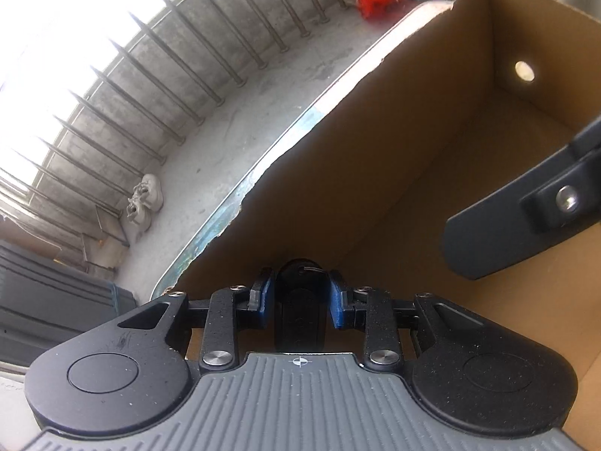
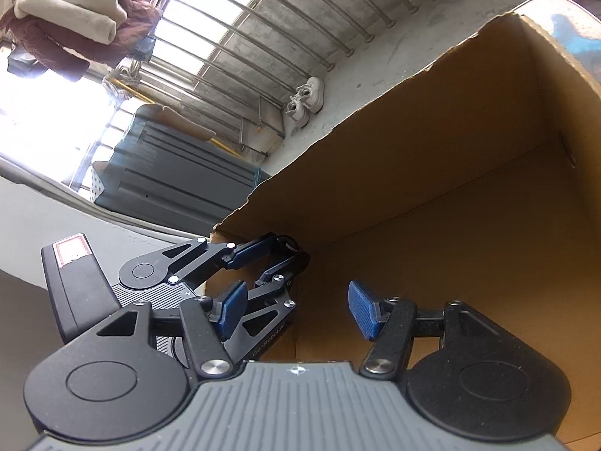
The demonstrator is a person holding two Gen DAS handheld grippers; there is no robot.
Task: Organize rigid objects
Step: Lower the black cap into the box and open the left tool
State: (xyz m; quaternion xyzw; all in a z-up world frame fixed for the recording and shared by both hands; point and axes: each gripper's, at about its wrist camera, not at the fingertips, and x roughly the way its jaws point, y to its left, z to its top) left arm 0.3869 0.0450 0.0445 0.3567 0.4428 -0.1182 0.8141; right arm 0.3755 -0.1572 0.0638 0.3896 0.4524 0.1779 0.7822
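My left gripper (image 1: pixel 299 293) is shut on a black car key fob (image 1: pixel 299 308) with a metal key ring at its tip, held inside a brown cardboard box (image 1: pixel 375 158) above its floor. In the right wrist view the left gripper (image 2: pixel 285 253) shows near the box's near-left corner with the key fob (image 2: pixel 291 251) between its fingers. My right gripper (image 2: pixel 296 308) is open and empty inside the same box (image 2: pixel 450 188). Part of the right gripper's body (image 1: pixel 526 210) shows at the right edge of the left wrist view.
The box has torn upper edges and a round hole (image 1: pixel 524 70) in its far wall. It stands on a table with a shiny rim (image 1: pixel 240 184). Beyond are a concrete floor, a metal railing (image 1: pixel 169 86), white shoes (image 1: pixel 144 206), a grey crate (image 2: pixel 169 180) and hanging clothes (image 2: pixel 75 18).
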